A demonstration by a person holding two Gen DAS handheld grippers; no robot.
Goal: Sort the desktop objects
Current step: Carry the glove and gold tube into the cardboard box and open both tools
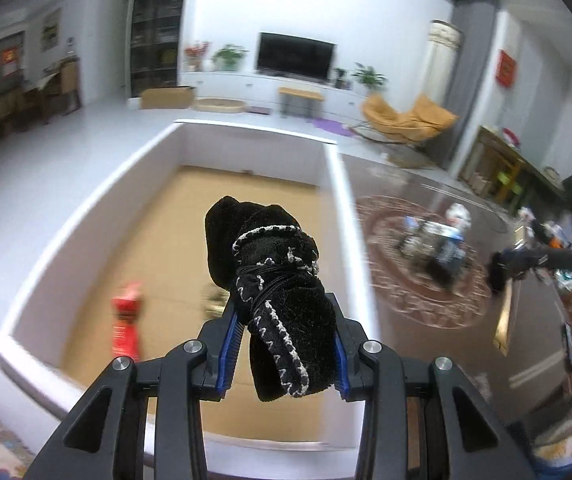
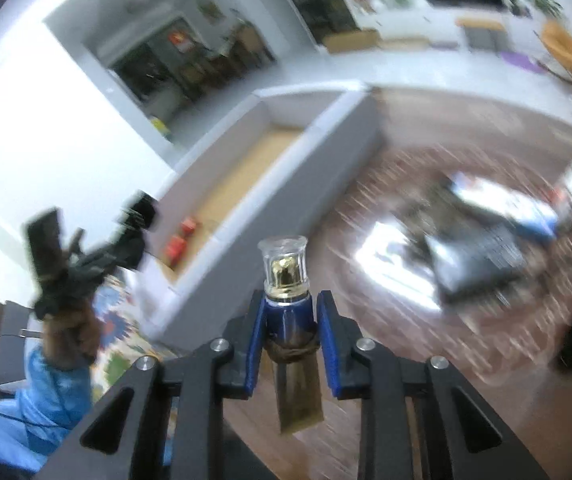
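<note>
left gripper [image 1: 286, 336]: jaws clamped on black pouch [image 1: 274, 300], above white box [image 1: 86, 216] | right gripper [image 2: 290, 332]: jaws clamped on blue bottle [image 2: 287, 312], right of box

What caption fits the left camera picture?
Left gripper holds a black drawstring pouch above the white storage box.

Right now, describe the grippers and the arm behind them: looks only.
Both grippers, left gripper and right gripper, are matte black linkages with triangular cut-outs and silver round bolts. Their fingers carry blue ribbed pads. In the right view, the left hand has a light blue sleeve.
</note>
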